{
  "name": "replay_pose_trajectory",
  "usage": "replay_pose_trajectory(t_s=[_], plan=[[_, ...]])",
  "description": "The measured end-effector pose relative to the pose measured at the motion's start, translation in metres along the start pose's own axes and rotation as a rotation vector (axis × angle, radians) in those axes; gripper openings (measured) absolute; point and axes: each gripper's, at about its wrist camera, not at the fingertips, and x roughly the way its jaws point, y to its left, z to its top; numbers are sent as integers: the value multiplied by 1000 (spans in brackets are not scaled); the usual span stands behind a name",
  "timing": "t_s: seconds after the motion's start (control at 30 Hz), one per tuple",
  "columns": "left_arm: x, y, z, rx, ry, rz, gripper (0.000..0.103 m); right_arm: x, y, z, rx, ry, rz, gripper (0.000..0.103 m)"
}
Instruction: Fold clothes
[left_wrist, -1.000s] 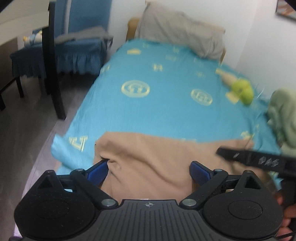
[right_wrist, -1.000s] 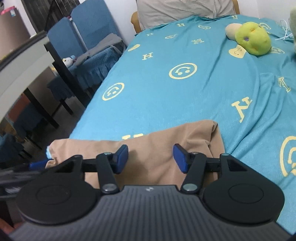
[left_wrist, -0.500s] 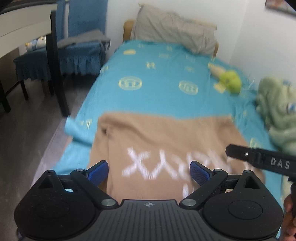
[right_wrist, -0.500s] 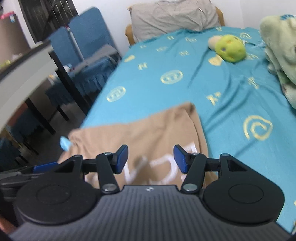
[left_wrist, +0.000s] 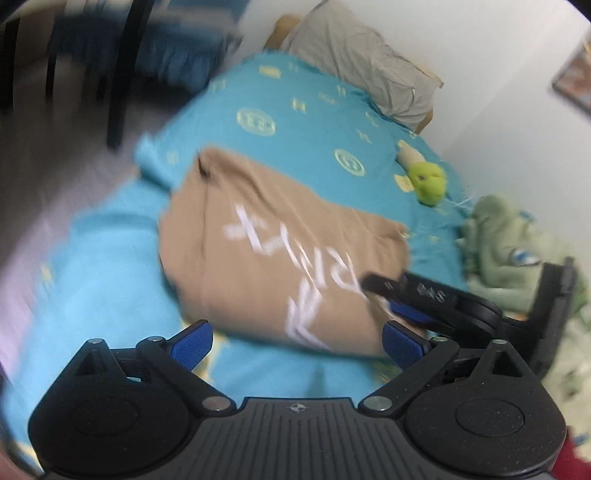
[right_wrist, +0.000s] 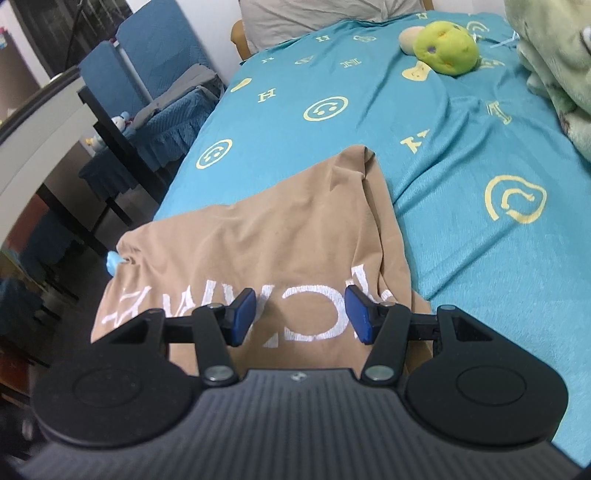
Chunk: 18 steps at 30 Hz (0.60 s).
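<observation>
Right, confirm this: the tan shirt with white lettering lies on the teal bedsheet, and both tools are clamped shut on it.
Not quite. The tan shirt does lie on the teal bedsheet, but both wrist views show the left tool and right tool open, gripping nothing.

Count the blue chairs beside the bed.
2: the nearer blue chair with grey cloth on its seat, and the farther blue chair behind it. Others may be hidden out of frame.
</observation>
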Motion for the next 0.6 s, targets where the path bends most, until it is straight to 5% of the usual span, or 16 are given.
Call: replay_pose_trajectory(t_s=[0.23, 0.37, 0.43, 0.6], plan=[[51, 47, 6, -342, 67, -33, 98, 0, -6, 2, 53, 1, 20, 56], [50, 53, 14, -372, -57, -34, 95, 0, -8, 2, 72, 0, 26, 56], [46, 55, 15, -378, -100, -82, 84, 0, -9, 2, 81, -1, 29, 56], [39, 60, 14, -416, -150, -182, 83, -7, -14, 3, 125, -13, 48, 56]])
